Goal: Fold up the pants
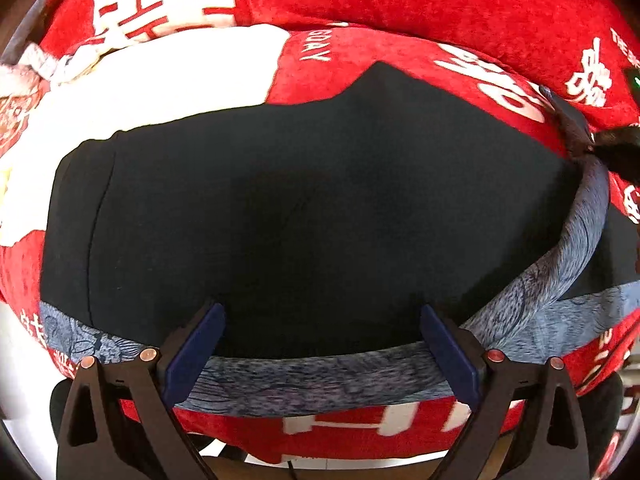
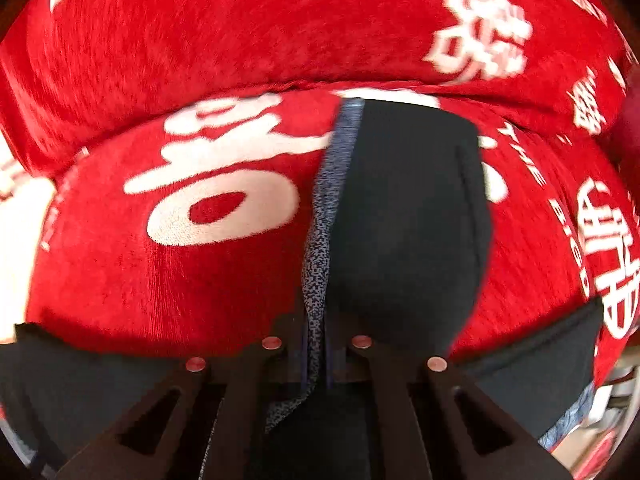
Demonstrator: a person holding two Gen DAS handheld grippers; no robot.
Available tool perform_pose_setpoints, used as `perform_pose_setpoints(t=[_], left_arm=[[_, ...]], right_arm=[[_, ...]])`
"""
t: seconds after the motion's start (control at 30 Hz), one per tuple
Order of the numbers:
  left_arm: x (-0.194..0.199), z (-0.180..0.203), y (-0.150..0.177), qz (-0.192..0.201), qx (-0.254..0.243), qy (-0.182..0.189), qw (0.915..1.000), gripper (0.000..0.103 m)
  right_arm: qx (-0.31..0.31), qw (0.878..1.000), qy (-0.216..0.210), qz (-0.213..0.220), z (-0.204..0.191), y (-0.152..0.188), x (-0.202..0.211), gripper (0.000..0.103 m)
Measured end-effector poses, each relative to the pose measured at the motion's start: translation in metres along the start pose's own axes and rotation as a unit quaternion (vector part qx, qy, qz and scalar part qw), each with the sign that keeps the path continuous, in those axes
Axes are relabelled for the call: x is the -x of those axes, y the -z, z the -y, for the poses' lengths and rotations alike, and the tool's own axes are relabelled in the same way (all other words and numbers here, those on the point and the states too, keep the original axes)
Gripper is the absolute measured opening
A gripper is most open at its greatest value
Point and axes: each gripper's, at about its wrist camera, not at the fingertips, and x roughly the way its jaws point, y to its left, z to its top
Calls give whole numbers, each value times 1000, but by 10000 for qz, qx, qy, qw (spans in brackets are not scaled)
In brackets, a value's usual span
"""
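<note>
Black pants with a speckled blue-grey waistband lie spread on a red blanket with white characters. My left gripper is open, its blue pads either side of the waistband's near edge, holding nothing. My right gripper is shut on the waistband and lifts it, so a fold of the black pants hangs forward from it. The right gripper also shows in the left wrist view, at the far right, holding the raised waistband.
The red blanket covers the whole surface, with a bunched red ridge at the back. A white patch of the blanket and patterned cloth lie at the back left.
</note>
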Motion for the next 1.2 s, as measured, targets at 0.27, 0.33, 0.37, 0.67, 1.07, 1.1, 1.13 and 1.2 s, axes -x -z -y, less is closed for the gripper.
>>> perform_pose_setpoints(t=[0.27, 0.33, 0.37, 0.67, 1.07, 1.1, 1.13, 1.2], left_arm=[[11, 40, 2, 128, -505, 233, 9984, 98], [8, 53, 4, 91, -650, 248, 9975, 98], [6, 61, 6, 65, -748, 255, 9968, 98], [-3, 85, 18, 101, -1119, 105, 9936, 99], [-8, 85, 18, 50, -1005, 9, 9949, 103], [-8, 85, 17, 28, -981, 21, 9952, 103], [-8, 85, 15, -12, -947, 37, 9955, 103], [-7, 81, 9, -96, -889, 116, 9959, 103]], right_arm=[[-903, 9925, -126, 816, 86, 91, 76, 6], [-1014, 9919, -162, 742, 101, 113, 67, 6], [-1076, 9917, -217, 667, 106, 122, 61, 6], [-1007, 9881, -625, 979, 119, 140, 46, 19], [-2829, 9270, -1933, 1527, 239, 122, 19, 57], [-2836, 9271, -1912, 1533, 241, 117, 18, 57], [-2793, 9291, -1894, 1512, 241, 112, 18, 55], [-2551, 9384, -1875, 1387, 237, 101, 22, 15]])
